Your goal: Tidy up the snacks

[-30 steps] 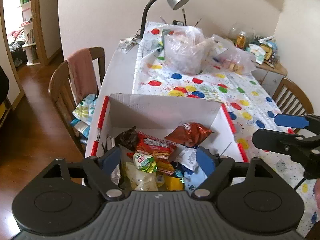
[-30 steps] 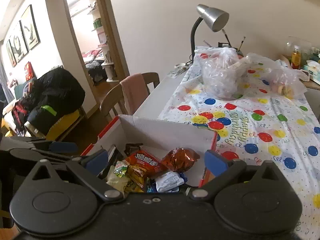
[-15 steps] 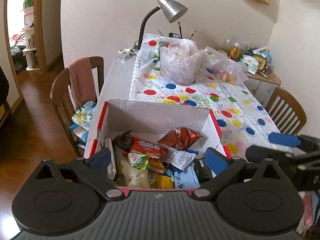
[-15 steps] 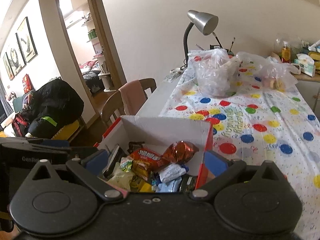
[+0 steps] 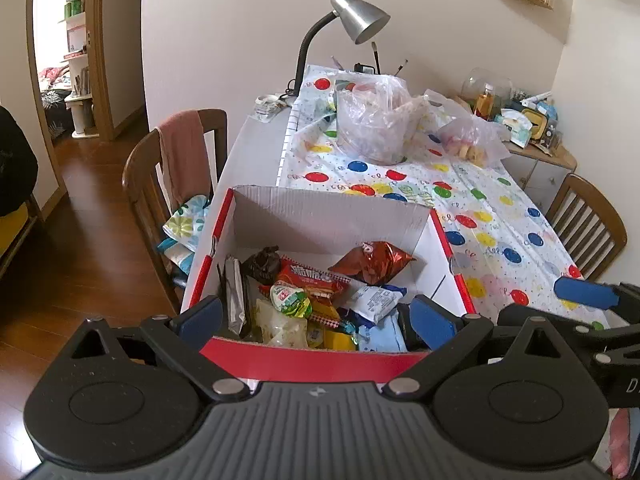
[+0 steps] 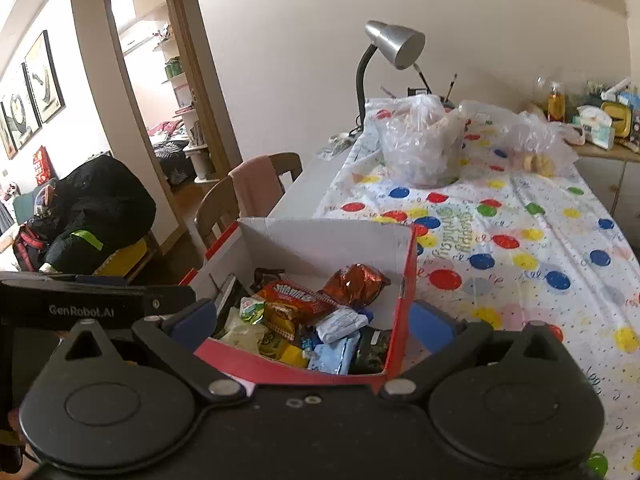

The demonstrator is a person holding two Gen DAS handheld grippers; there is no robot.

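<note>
A dining room with cream walls (image 5: pixel 224 40) and a reddish wood floor (image 5: pixel 80 240). Ahead of the jaws, a long surface (image 6: pixel 520 232) under a white cloth with coloured dots runs to the far wall, where a silver gooseneck desk lamp (image 5: pixel 360 20) stands. Left of the jaws, a wooden chair (image 5: pixel 140 176) carries a pink towel (image 5: pixel 180 148). Another wooden chair (image 5: pixel 588 224) stands to the right. Far left, a wood-framed doorway (image 6: pixel 160 92) opens onto a daylit room with shelves. Framed pictures (image 6: pixel 40 76) hang on the left wall.
</note>
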